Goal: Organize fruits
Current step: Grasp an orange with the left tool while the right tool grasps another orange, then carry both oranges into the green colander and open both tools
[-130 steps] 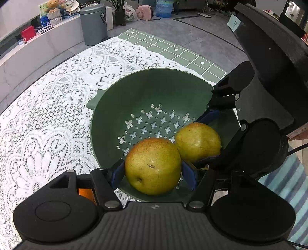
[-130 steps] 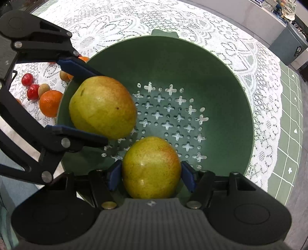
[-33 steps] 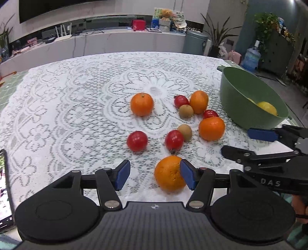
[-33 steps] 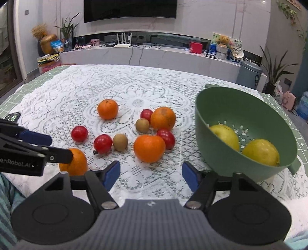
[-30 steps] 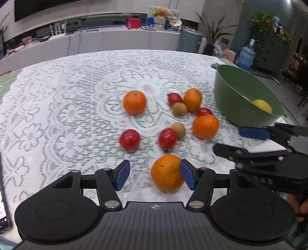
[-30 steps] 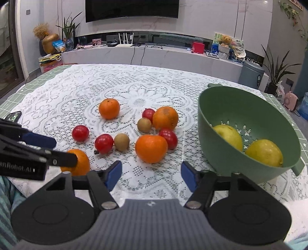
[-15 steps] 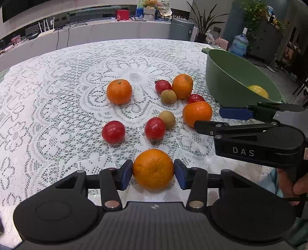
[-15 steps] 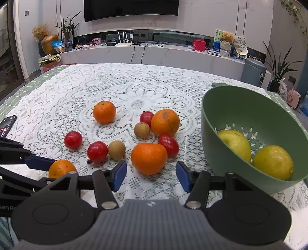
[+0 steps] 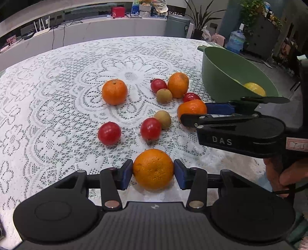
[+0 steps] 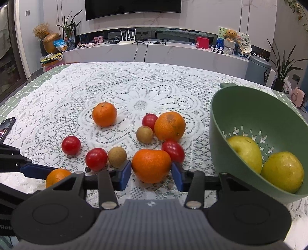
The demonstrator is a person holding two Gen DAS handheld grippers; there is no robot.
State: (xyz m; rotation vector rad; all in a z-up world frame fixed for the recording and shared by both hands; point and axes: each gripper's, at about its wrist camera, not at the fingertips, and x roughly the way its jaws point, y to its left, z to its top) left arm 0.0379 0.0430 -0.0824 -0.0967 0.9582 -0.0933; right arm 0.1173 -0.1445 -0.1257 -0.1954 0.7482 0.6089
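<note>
While the left gripper's (image 9: 153, 174) jaws clench one orange (image 9: 153, 169), the right gripper's (image 10: 151, 175) jaws are closing around another orange (image 10: 151, 165).

White lace tablecloth (image 10: 134, 86) with a floral pattern. Bright orange oranges (image 10: 104, 114), glossy red tomatoes (image 10: 71, 145), small tan-brown fruits (image 10: 117, 156). Matte green colander (image 10: 240, 107) holds two yellow-green pears (image 10: 283, 171). Black grippers have blue pads (image 9: 127, 174).

White lace tablecloth (image 10: 57, 100), wall television (image 10: 132, 7), grey bin (image 10: 259, 68), phone (image 10: 5, 127) at table's edge
</note>
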